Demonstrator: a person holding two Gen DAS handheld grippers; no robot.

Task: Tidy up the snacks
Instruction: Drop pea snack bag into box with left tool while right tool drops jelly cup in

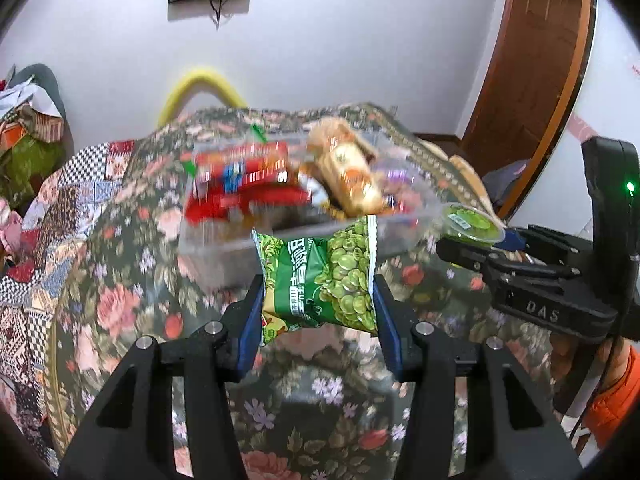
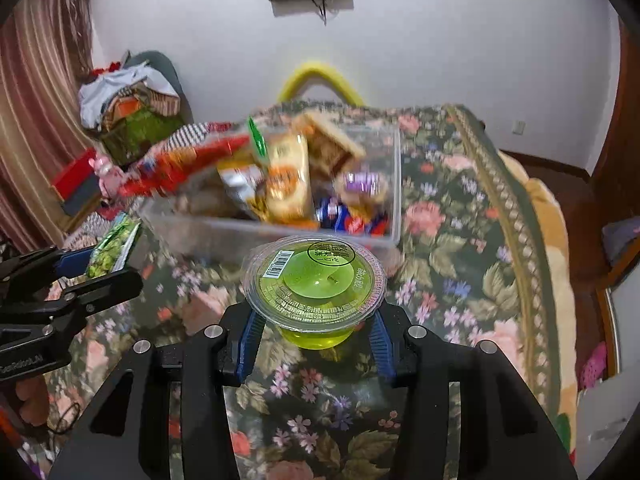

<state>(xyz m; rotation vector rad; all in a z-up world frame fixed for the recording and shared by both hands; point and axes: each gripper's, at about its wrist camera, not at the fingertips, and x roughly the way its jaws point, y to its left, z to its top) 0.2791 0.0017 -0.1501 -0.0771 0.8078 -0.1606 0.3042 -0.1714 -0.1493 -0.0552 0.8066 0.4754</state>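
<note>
My left gripper [image 1: 318,300] is shut on a green pea snack bag [image 1: 320,280] and holds it above the floral cloth, just in front of a clear plastic bin [image 1: 216,240] filled with several snack packs. My right gripper [image 2: 314,320] is shut on a green jelly cup [image 2: 314,280], also held in front of the bin [image 2: 394,184]. The right gripper with the cup [image 1: 472,226] shows at the right of the left wrist view. The left gripper with the bag [image 2: 114,248] shows at the left of the right wrist view.
The bin stands on a table covered with a floral cloth [image 2: 452,248]. A chair piled with clothes and boxes [image 2: 128,108] is at the far left. A yellow curved tube [image 2: 320,74] rises behind the table. A wooden door [image 1: 532,64] is at the right.
</note>
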